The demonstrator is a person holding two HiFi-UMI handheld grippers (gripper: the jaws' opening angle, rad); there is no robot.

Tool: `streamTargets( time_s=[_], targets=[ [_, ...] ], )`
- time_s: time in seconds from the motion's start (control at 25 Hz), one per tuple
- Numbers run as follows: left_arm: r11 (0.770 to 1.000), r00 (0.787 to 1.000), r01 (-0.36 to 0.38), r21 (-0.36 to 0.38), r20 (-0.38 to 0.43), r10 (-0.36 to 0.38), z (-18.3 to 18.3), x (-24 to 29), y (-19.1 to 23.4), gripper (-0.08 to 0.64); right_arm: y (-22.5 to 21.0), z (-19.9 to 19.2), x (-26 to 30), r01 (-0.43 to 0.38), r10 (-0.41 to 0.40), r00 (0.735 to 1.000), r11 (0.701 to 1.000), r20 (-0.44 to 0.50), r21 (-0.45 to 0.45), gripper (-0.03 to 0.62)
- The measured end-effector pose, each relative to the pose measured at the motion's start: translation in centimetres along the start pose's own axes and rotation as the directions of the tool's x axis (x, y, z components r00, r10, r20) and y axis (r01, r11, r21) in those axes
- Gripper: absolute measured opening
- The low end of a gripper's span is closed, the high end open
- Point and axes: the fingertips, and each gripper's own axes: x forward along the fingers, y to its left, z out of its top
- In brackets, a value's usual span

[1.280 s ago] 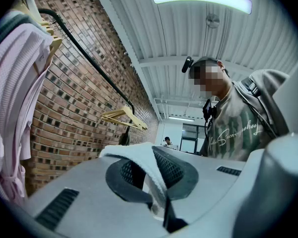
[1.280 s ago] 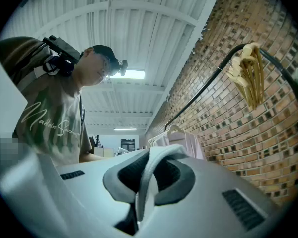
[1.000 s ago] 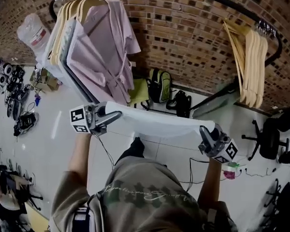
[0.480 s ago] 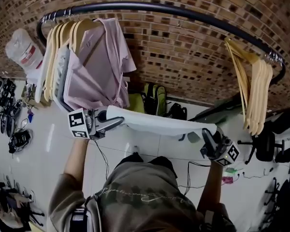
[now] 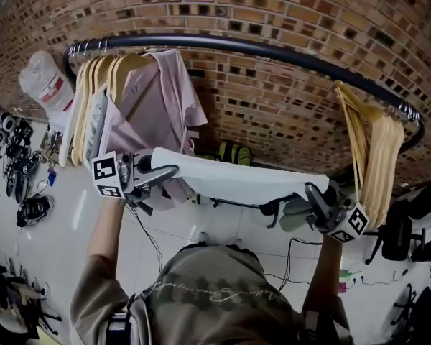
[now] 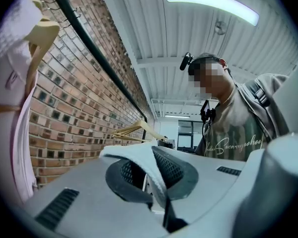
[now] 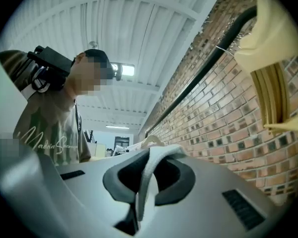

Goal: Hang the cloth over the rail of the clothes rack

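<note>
Stretching below bare rail point(image 5: 273, 51), cloth point(image 5: 237, 182), ends pinched by left hand-held gripper point(image 5: 171, 171), right hand-held gripper point(image 5: 311, 192)

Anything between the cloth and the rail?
Nothing visible. The rail above the cloth is bare. The robe hangs by the cloth's left end and the hangers beyond its right end.
</note>
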Motion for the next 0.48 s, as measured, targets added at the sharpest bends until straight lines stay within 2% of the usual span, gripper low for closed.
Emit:
streamTargets(
  time_s=[0.16, 0.32, 0.48],
  targets=[
    [0.998, 0.998, 0.050, 0.044, 0.042, -0.052, 4.8, 0.3, 0.1, 0.017, -0.9, 4.5, 1.7, -0.042, 0.044, 0.999, 0.998, 0.029, -0.042, 0.021],
    [0.994, 0.997, 0.051, 0.093, 0.061, -0.057, 9.5, 0.5, 0.8, 0.017, -1.1, 9.1, 3.3, -0.091, 0.094, 0.995, 0.989, 0.026, -0.116, 0.021],
    [0.994, 0.994, 0.059, 0.087, 0.086, -0.067, 13.6, 1.0, 1.1, 0.017, -1.4, 13.6, 4.6, -0.133, 0.137, 0.990, 0.984, 0.032, -0.122, 0.021]
  ],
)
